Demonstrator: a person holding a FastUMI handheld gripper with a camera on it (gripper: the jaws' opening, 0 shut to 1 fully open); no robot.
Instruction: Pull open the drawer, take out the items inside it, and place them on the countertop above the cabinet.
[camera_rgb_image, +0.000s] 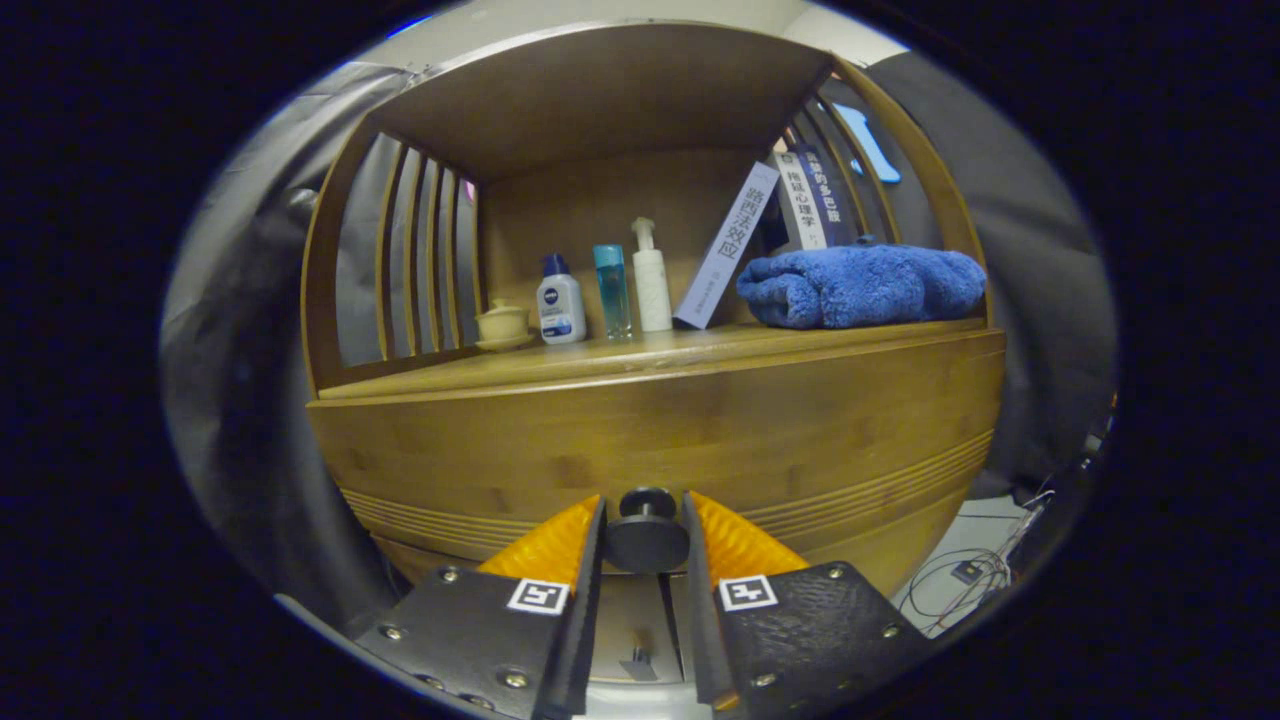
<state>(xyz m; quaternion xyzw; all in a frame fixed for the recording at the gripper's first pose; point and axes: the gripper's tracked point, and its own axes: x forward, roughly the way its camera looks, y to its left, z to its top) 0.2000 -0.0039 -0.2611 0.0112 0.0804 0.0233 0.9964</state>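
Between the two fingers of the gripper the round knob of the drawer is enclosed, each finger lying against one side of it, so that the still-closed front can be drawn outward. Level and square to the cabinet, the gripper is held low. Bottles, books and a folded towel are ranged on the counter above.

Folded blue towel beside leaning books, three bottles, small lidded cup.
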